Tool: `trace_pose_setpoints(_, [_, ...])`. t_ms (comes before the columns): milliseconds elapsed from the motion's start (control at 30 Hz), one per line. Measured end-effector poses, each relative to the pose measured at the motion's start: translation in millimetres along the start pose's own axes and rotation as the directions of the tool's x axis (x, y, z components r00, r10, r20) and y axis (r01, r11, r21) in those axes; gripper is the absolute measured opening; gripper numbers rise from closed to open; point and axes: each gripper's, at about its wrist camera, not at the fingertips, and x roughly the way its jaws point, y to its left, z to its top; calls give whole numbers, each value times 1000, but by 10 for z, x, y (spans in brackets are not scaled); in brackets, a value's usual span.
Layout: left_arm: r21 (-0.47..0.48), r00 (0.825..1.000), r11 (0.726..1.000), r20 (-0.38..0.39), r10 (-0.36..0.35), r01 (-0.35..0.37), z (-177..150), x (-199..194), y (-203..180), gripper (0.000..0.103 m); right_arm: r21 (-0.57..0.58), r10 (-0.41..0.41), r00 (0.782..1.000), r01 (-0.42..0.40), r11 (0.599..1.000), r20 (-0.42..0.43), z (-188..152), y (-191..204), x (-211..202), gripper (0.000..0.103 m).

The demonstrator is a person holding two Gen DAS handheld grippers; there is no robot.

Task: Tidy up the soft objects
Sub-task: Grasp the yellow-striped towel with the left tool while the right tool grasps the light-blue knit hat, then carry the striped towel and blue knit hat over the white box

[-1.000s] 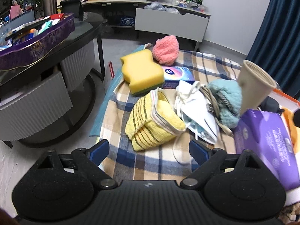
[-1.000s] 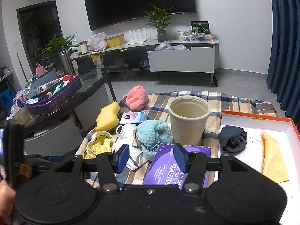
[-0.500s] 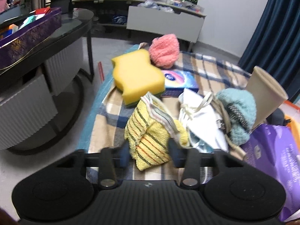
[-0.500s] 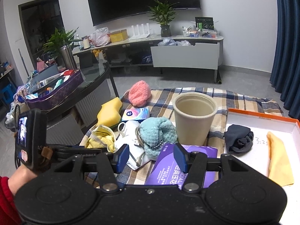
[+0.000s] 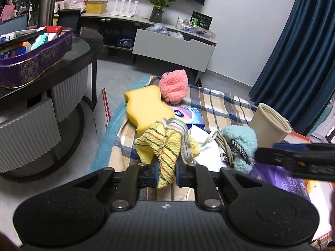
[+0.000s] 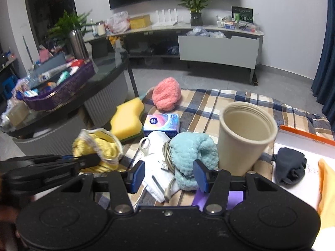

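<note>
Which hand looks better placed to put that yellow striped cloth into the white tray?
Left. The left gripper is already shut on the cloth. The right gripper, its jaws closing, holds nothing, though it is nearer the tray.

the purple pack (image 5: 280, 175) lies mostly hidden behind the right gripper (image 5: 297, 156).
</note>
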Motion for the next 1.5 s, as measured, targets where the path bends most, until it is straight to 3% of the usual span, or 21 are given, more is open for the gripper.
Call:
trace_pose_setpoints(267, [1, 1000, 1000, -2, -8, 8, 14, 50, 0, 16, 17, -81, 993, 83, 996, -85, 146, -38, 487, 56])
trace_pose_setpoints(333, [1, 1000, 1000, -4, -14, 14, 16, 55, -10, 16, 29, -91, 991, 94, 995, -99, 141, -76, 569, 36])
trace_pose_setpoints(400, [2, 1000, 1000, -5, -17, 17, 15, 56, -23, 16, 48, -74, 992, 79, 996, -99, 129, -126, 616, 25])
trace_pose_setpoints(467, [3, 1000, 1000, -4, -16, 16, 17, 54, -35, 16, 59, -60, 996, 64, 996, -73, 116, -140, 566, 21])
trace_pose_setpoints(867, [22, 999, 1000, 46, -3, 2, 166, -187, -253, 16, 64, -1, 994, -6, 998, 111, 80, -126, -278, 19])
trace_pose_setpoints(1500, [92, 997, 995, 76, -34, 27, 157, -490, -714, 16, 94, -29, 982, 11, 996, 189, -188, -201, -992, 19])
